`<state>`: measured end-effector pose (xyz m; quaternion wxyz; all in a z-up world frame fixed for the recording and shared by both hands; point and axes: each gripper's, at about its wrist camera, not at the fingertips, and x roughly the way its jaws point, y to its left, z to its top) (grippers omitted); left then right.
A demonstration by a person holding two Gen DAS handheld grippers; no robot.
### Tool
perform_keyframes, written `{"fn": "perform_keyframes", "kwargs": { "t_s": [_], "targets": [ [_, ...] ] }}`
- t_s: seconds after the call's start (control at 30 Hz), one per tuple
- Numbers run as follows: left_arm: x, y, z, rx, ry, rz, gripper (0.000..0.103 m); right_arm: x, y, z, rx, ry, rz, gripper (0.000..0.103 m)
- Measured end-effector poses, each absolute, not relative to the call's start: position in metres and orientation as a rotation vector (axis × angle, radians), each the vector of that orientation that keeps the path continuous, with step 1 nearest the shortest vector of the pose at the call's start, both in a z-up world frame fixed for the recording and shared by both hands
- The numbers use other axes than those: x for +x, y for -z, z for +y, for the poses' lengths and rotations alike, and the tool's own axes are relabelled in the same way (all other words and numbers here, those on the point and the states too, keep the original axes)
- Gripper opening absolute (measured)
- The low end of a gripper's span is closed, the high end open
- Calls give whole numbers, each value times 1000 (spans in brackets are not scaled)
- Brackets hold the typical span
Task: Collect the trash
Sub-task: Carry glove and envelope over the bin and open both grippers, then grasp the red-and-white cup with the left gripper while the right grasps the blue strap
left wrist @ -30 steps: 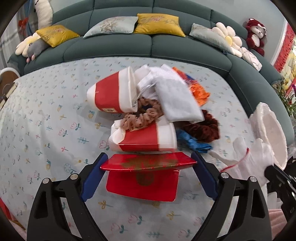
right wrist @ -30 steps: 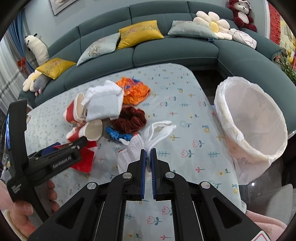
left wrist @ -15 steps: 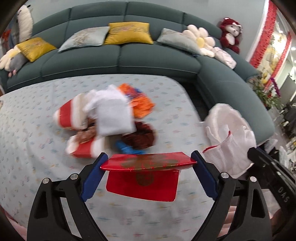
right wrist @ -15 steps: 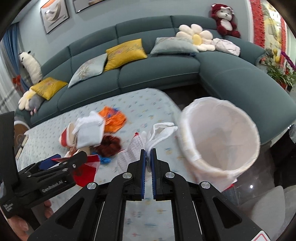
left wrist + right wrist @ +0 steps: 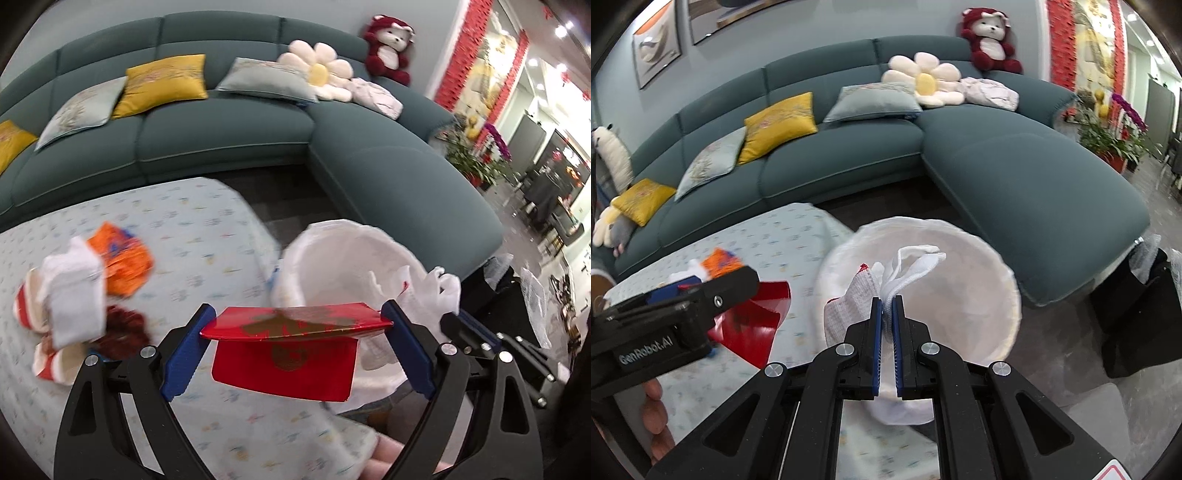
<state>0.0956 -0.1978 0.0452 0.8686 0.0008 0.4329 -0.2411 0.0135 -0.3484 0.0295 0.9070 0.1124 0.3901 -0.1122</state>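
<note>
My left gripper (image 5: pixel 297 330) is shut on a red envelope with gold print (image 5: pixel 291 345), held by its edges above the table edge, next to the white-lined trash bin (image 5: pixel 332 254). My right gripper (image 5: pixel 886 308) is shut on white gloves (image 5: pixel 905 273) and holds them over the open bin (image 5: pixel 979 280). The gloves also show in the left wrist view (image 5: pixel 413 291). The red envelope also shows in the right wrist view (image 5: pixel 753 325) with the left gripper body (image 5: pixel 665 317).
A trash pile lies on the floral tablecloth (image 5: pixel 207 236): red-and-white paper cups (image 5: pixel 48 363), white cloth (image 5: pixel 74 295), orange wrapper (image 5: pixel 122 258), dark red scrunchie (image 5: pixel 122 332). A teal sofa (image 5: pixel 221 129) curves behind. A black bag (image 5: pixel 1137 317) stands right of the bin.
Both grippers have swung right, away from the trash pile and toward the bin. The gloves now hang over the bin's opening; the envelope sits by its rim.
</note>
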Motion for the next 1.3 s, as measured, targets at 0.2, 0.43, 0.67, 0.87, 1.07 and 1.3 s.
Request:
{"fn": "perform_keyframes", "kwargs": {
  "t_s": [0.2,0.43,0.67,0.87,1.07,1.3],
  "targets": [
    [107,-35,-243,23,537,933,87,27,-13,-378,270,262,827,5],
    [116,-20,-257,44,514,958,89,36,-3,-393,285,294,821,29],
    [122,-22,-244,15,480,946,92,31,-9,-391,295,299,799,43],
    [122,-31,-241,-4,497,931,92,23,-15,-383,272,311,787,47],
    [118,-39,-229,-8,480,922,92,15,-17,-378,265,305,795,47],
    [108,-41,-179,-24,402,913,92,6,-25,-350,240,275,789,55]
  ]
}}
